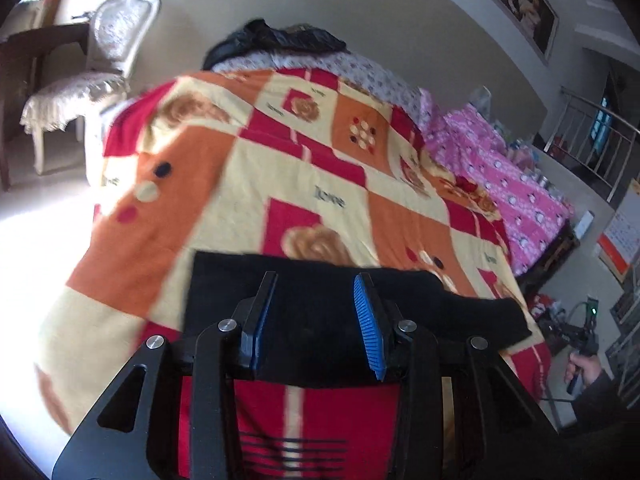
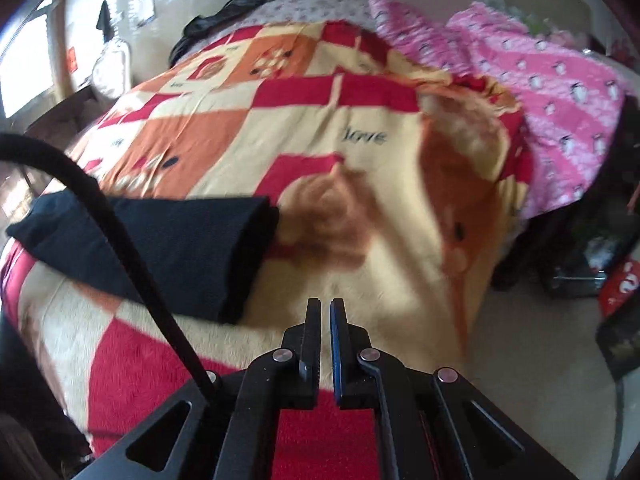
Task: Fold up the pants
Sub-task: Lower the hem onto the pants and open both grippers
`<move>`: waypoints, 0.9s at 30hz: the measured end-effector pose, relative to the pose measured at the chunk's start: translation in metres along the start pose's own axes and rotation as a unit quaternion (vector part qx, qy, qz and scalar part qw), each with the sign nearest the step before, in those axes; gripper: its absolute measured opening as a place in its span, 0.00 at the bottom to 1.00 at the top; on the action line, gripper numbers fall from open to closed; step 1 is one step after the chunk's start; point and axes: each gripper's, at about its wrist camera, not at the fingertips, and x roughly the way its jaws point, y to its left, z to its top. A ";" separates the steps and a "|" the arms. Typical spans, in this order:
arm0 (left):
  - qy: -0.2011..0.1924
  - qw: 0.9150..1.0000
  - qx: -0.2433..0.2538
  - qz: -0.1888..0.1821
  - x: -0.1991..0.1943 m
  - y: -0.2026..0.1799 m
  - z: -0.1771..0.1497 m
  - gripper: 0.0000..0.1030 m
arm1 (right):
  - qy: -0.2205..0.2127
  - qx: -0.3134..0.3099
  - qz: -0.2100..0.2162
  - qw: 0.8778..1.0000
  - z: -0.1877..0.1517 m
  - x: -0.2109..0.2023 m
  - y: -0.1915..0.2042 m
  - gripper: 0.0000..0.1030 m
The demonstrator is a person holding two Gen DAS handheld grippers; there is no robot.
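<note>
In the left wrist view, the left gripper [image 1: 316,280] is hovering over the folded black pants [image 1: 320,320] with its fingers wide apart, its frame hiding the near edge. The pants are lying on the patchwork blanket [image 1: 248,184]. The right gripper [image 2: 325,304] is hanging beside them, fingers nearly together, gripping nothing; a black cable [image 2: 120,232] is crossing the pants.

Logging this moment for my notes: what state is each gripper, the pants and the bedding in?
left gripper: open, above the pants, holding nothing.
right gripper: shut, empty, beside the pants.
black pants: folded into a compact rectangle, lying flat.
patchwork blanket: spread over the bed.
pink quilt: rumpled along the far side.
</note>
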 end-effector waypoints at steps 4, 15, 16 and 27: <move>0.067 0.997 0.045 0.016 0.049 -0.036 -0.041 0.36 | -0.021 -0.036 0.044 0.998 0.023 -0.015 0.042 0.03; 0.080 0.993 0.018 0.085 0.083 0.030 -0.019 0.11 | 0.019 0.023 0.154 0.988 0.013 0.057 0.054 0.08; 0.085 0.992 0.017 0.087 0.084 0.030 -0.017 0.11 | 0.016 0.033 0.161 0.986 0.011 0.058 0.051 0.08; 0.040 0.994 -0.025 0.101 0.062 0.002 0.013 0.23 | -0.038 -0.018 0.089 0.995 0.050 0.032 0.080 0.20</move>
